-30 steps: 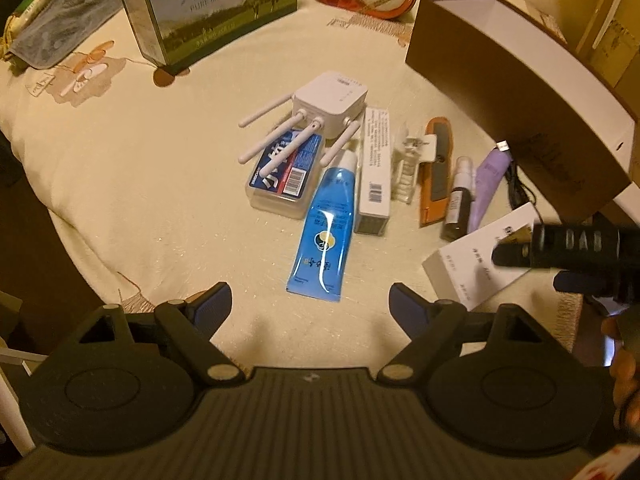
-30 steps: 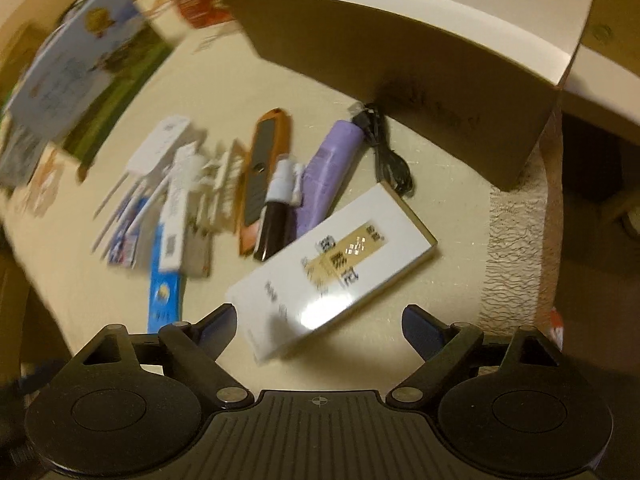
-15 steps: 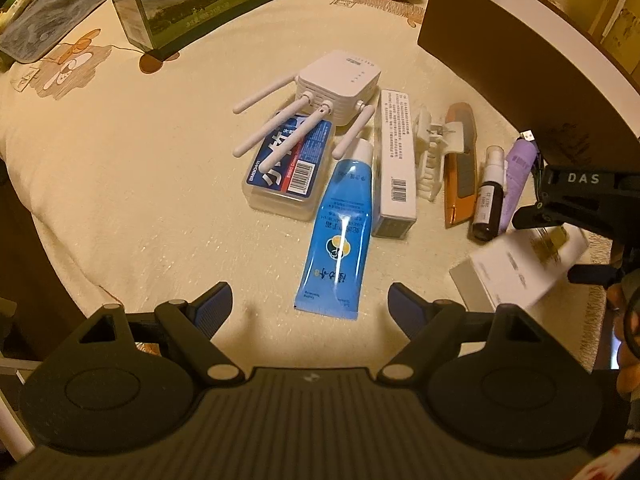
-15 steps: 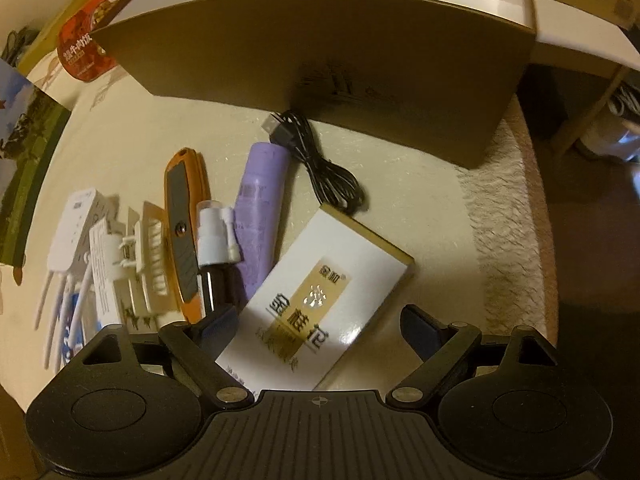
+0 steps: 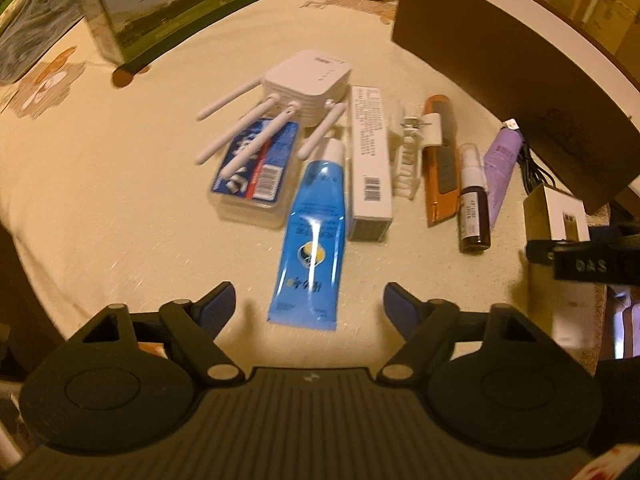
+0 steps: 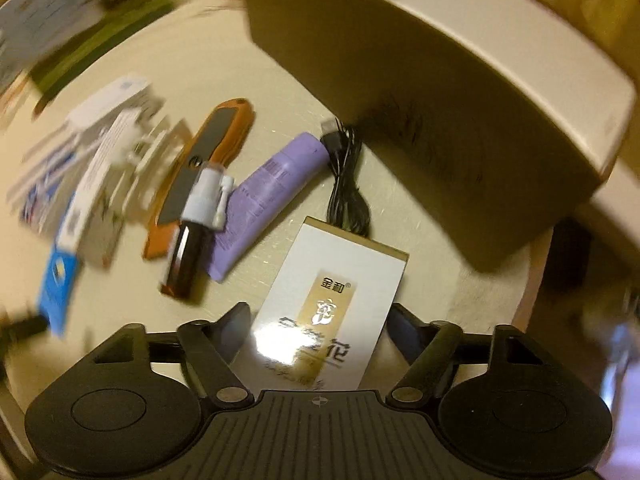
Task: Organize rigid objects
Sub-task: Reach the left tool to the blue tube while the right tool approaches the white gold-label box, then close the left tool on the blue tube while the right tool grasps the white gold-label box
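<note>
While the left gripper (image 5: pixel 308 300) hovers with its jaws spread wide and nothing between them, just short of the blue tube (image 5: pixel 314 236), the right gripper (image 6: pixel 318 322) has its jaws around the white-and-gold box (image 6: pixel 332 300); whether the fingers actually press its sides, I cannot tell. That box sits at the near right edge of the counter (image 5: pixel 104 168), just beside the black cable (image 6: pixel 346 184), in front of the big brown box (image 6: pixel 440 120). A pale cream cloth covers the counter, and on it lies a neat row: white router (image 5: pixel 306 90), blue card case (image 5: pixel 256 164), long white carton (image 5: pixel 370 160), white clip (image 5: pixel 408 148), orange utility knife (image 5: pixel 440 156), brown spray bottle (image 5: pixel 472 204), purple tube (image 5: pixel 502 168). At the far edge, a milk carton box (image 5: pixel 168 8). Warm, dim room light; the right wrist view is badly blurred.
</note>
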`<state>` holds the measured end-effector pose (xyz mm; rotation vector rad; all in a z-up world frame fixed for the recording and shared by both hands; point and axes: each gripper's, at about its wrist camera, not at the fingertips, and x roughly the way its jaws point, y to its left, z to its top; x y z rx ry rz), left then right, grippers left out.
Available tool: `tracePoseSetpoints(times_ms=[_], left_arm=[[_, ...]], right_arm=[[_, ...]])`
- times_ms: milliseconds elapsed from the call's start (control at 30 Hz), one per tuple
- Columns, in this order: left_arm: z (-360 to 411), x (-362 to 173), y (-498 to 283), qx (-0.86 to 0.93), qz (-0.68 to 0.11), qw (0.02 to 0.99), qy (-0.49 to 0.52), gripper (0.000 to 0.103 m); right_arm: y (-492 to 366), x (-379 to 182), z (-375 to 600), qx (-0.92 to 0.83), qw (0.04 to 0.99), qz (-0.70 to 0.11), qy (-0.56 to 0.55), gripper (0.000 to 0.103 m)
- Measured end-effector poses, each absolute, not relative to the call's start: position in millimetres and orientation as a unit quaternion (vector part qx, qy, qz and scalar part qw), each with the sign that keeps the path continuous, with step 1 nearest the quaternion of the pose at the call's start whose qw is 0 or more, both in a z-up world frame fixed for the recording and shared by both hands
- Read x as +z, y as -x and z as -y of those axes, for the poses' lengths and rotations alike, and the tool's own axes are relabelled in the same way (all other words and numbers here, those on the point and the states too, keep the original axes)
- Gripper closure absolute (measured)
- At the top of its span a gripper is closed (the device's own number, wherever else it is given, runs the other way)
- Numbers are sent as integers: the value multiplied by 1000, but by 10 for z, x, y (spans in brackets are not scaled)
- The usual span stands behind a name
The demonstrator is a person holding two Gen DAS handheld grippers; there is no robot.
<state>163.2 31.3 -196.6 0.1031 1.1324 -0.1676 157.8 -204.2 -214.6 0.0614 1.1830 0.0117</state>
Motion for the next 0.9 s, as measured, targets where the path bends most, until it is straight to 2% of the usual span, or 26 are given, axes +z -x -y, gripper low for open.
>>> tracePoseSetpoints(times_ms=[167,400,467,900], left_arm=[[-256,-2165,-1752,-96,-535,836,-69,43],[-257,-2320,-1911,-106,-532,836,-80,49],[-249,-2320,-1918,-113,-529,837,-79,65],[-247,-2275,-1256,-94,-547,831,-38,66]], right_arm=[[-1379,-2087,2221,23,839,-543,-18,33],[-1272,-2035,2247,22,841,-540,-33,33],[-1260,-2018,2265,22,841,-540,-37,33],[-1080,-2007,2257,41,839,-543,-25,33]])
